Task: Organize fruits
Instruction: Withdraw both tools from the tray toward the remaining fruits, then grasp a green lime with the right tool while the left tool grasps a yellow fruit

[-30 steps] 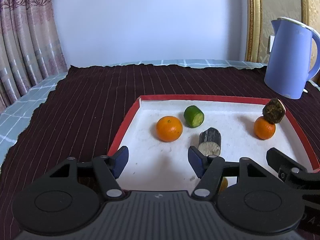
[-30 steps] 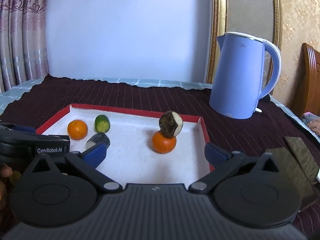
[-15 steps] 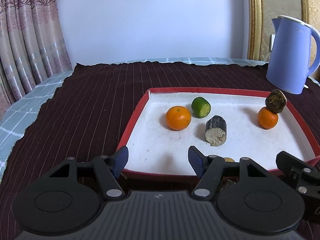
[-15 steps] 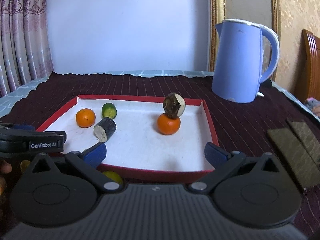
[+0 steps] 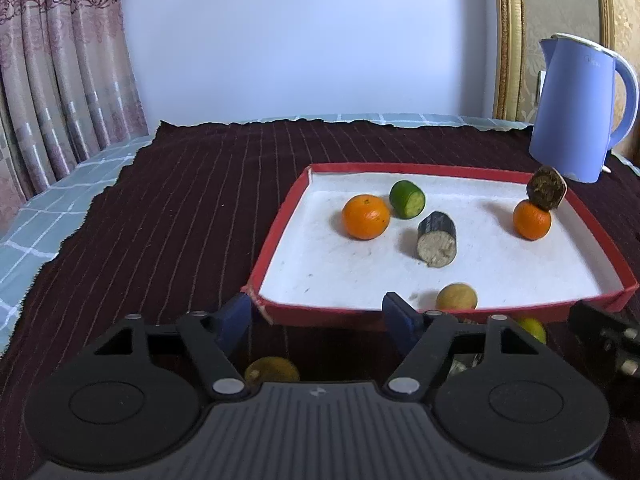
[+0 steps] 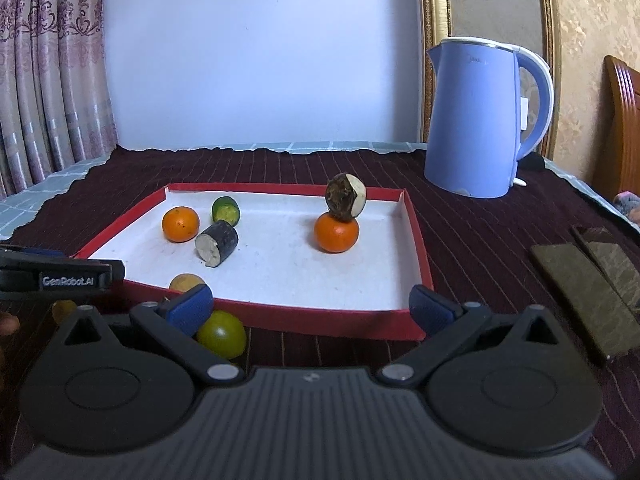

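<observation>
A red-rimmed white tray (image 5: pixel 276 240) (image 6: pixel 418 248) holds two oranges (image 5: pixel 366 216) (image 6: pixel 336 233), a green cut piece (image 5: pixel 407 199), a dark cylinder piece (image 5: pixel 437 234) (image 6: pixel 217 243) and a yellowish fruit (image 5: pixel 457 297) (image 6: pixel 186 282). A brown piece (image 5: pixel 547 187) (image 6: pixel 346 197) balances on the right orange. My left gripper (image 5: pixel 318 316) hovers before the tray's near rim, its jaws opening; a yellow fruit (image 5: pixel 272 370) lies on the cloth under them, untouched. My right gripper (image 6: pixel 311 306) stands open, with a green-yellow fruit (image 6: pixel 221 334) by its left finger.
A blue kettle (image 5: pixel 576 112) (image 6: pixel 484 120) stands behind the tray on the right. Dark flat slabs (image 6: pixel 580 288) lie on the striped maroon cloth to the right. Curtains hang at the left, and a wooden chair back (image 6: pixel 624 120) is at the far right.
Both grippers have drawn back from over the tray to in front of its near rim. Loose fruits on the cloth have come into view. The left jaws stand slightly wider.
</observation>
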Action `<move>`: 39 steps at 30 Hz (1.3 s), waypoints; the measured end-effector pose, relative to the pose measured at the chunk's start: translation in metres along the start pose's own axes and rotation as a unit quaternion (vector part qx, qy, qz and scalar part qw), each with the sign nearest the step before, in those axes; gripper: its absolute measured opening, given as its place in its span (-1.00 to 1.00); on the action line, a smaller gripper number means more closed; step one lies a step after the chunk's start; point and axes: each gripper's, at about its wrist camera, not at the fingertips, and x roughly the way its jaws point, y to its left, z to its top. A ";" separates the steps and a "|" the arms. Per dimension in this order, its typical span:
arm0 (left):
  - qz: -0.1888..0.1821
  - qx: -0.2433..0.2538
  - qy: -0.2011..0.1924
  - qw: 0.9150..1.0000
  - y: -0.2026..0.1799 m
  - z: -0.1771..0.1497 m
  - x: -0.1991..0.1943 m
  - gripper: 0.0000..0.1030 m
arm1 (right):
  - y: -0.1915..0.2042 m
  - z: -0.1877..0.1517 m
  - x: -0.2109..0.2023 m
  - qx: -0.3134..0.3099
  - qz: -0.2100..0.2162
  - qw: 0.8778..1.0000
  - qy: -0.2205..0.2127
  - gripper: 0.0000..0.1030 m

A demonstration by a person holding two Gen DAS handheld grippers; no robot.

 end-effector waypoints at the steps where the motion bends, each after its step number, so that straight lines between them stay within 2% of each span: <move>1: 0.000 -0.003 0.001 1.000 0.002 -0.001 -0.001 0.40 | -0.002 -0.001 -0.001 0.004 0.000 1.000 0.000 1.00; 8: -0.014 -0.020 0.003 1.000 0.027 -0.015 -0.013 0.40 | -0.014 -0.010 -0.008 0.036 0.035 0.999 0.003 1.00; 13: -0.033 -0.021 0.007 0.999 0.048 -0.030 -0.016 0.40 | -0.003 -0.017 -0.017 0.000 0.045 0.999 0.001 1.00; 16: -0.050 -0.005 0.001 0.999 0.055 -0.039 -0.017 0.40 | 0.006 -0.023 -0.023 -0.019 0.069 0.997 0.003 1.00; 23: -0.054 0.043 -0.012 0.998 0.051 -0.043 -0.015 0.40 | 0.032 -0.031 -0.035 -0.064 0.124 0.990 0.007 0.99; 25: -0.055 0.051 -0.010 0.997 0.048 -0.042 -0.012 0.40 | 0.039 -0.033 -0.035 -0.081 0.131 0.988 0.011 0.83; 29: -0.051 0.055 -0.009 0.997 0.047 -0.041 -0.008 0.40 | 0.050 -0.038 -0.032 -0.100 0.141 0.985 0.024 0.76; 35: -0.046 0.059 -0.004 0.997 0.047 -0.041 -0.002 0.40 | 0.066 -0.037 -0.017 -0.118 0.155 0.979 0.052 0.37; 38: -0.050 0.060 0.001 0.997 0.047 -0.041 0.002 0.40 | 0.072 -0.036 -0.008 -0.127 0.155 0.977 0.066 -0.01; 39: -0.052 0.060 0.002 0.997 0.048 -0.041 0.003 0.40 | 0.072 -0.037 -0.005 -0.125 0.157 0.977 0.073 -0.24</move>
